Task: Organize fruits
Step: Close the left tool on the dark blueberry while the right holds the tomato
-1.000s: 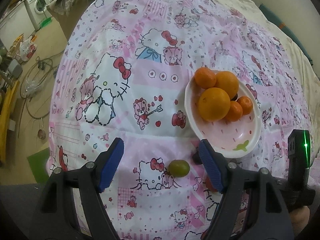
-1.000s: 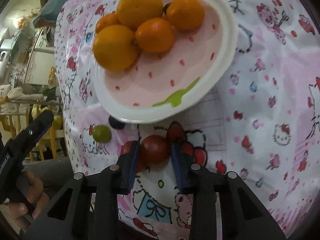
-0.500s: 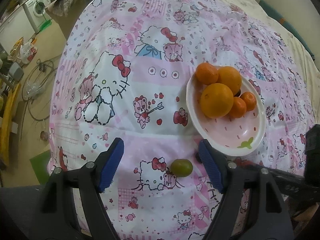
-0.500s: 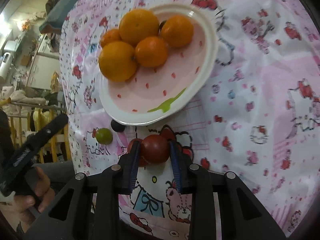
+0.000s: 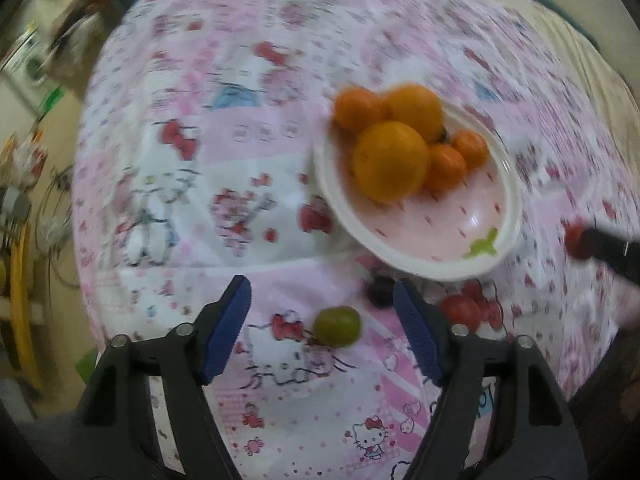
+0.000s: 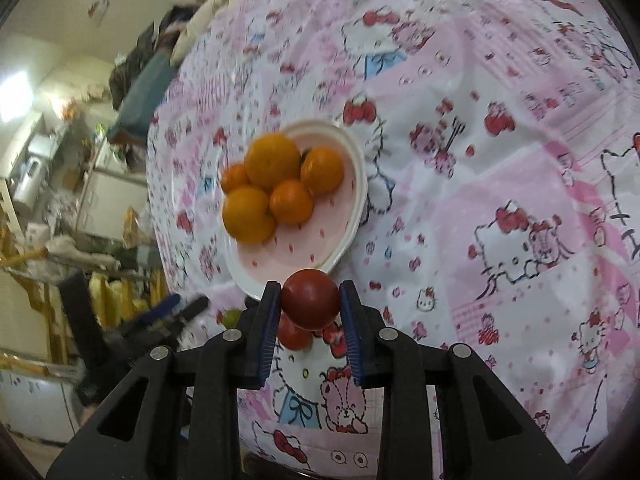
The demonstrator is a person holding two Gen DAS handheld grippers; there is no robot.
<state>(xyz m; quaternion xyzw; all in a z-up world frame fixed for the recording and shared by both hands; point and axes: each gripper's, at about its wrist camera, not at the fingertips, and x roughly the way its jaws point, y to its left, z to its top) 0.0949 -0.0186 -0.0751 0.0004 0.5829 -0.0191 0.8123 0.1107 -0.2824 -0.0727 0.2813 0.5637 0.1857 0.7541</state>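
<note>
A pink-and-white plate holds several oranges on a Hello Kitty cloth. My right gripper is shut on a red tomato and holds it raised above the cloth, in front of the plate's near rim; the held tomato also shows at the right edge of the left wrist view. A second red tomato lies on the cloth. My left gripper is open, with a green fruit between its fingers on the cloth. A small dark fruit lies by the plate's rim.
The cloth covers a rounded bed or table that drops off at the left toward the floor, where cables and a washing machine show. Cluttered shelves and furniture stand beyond the far edge in the right wrist view.
My right gripper has lifted the red tomato well off the cloth and drawn back from the plate. My left gripper has moved forward and right, so the green fruit sits between its fingers.
</note>
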